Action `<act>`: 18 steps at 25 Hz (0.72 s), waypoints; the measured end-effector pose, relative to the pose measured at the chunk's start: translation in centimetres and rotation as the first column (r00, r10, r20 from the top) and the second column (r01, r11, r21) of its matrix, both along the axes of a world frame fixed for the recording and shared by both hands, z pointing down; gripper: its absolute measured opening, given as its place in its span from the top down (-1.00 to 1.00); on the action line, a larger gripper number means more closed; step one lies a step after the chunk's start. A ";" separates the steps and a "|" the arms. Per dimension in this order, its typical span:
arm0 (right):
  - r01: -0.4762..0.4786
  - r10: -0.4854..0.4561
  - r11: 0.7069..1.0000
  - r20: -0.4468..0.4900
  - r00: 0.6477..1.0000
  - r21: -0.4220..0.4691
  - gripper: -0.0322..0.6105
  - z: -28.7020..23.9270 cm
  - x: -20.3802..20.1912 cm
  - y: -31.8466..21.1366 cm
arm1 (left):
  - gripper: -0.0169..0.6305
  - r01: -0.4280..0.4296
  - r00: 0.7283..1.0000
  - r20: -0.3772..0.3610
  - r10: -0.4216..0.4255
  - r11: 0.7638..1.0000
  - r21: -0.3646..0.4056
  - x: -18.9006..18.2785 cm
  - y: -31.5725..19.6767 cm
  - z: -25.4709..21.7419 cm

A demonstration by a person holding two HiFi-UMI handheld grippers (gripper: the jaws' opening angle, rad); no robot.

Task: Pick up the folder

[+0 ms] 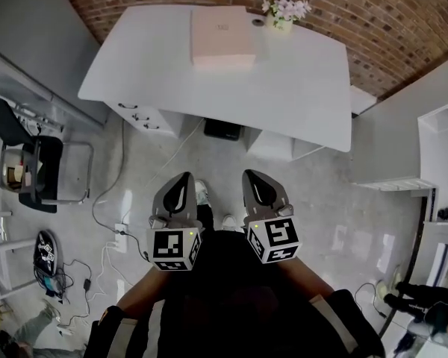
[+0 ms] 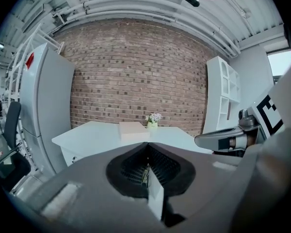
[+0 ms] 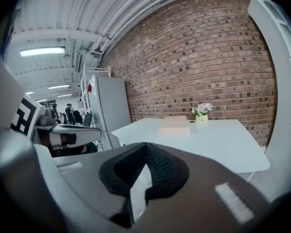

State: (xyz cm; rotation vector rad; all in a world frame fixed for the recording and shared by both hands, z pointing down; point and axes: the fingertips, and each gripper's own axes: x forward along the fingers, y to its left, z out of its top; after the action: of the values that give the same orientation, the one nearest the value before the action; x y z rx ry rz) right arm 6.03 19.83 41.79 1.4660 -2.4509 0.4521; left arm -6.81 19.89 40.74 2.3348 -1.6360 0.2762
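Mark on the folder (image 1: 222, 37): too small to read. Under the desk (image 1: 299, 95), a black box (image 1: 222, 130): far part hidden by the top. Left chair (image 1: 30, 162): cut off at the picture's edge.

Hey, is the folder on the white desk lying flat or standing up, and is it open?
Flat and closed. The folder lies on the desk near the flower pot; only its plain pink cover shows.

Folder (image 1: 222, 37) on table (image 1: 299, 88) — flower pot (image 1: 284, 13) beside, right.
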 end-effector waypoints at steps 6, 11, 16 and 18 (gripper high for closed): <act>-0.038 0.038 0.999 -0.025 0.999 -0.018 0.89 0.3 -1.2 -5.9 | 0.95 -0.037 0.999 -0.027 0.037 0.999 -0.008 -1.2 -6.6 0.3; -0.080 0.079 0.997 -0.041 0.996 -0.017 0.89 0.0 -2.3 -10.1 | 0.95 -0.069 0.996 -0.048 0.069 0.998 0.003 -2.5 -10.9 0.2; -0.109 0.109 0.994 -0.064 0.992 -0.005 0.89 -0.7 -3.6 -13.0 | 0.95 -0.089 0.993 -0.070 0.090 0.996 0.019 -4.1 -14.0 -0.3; -0.118 0.118 0.993 -0.071 0.990 0.002 0.89 -1.0 -4.1 -13.9 | 0.95 -0.097 0.992 -0.077 0.098 0.995 0.025 -4.7 -15.0 -0.4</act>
State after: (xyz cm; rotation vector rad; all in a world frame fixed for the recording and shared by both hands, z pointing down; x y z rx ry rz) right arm 1.89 5.97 40.76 1.6043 -2.3175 0.4185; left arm -11.49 4.94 40.30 2.4133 -1.4985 0.1851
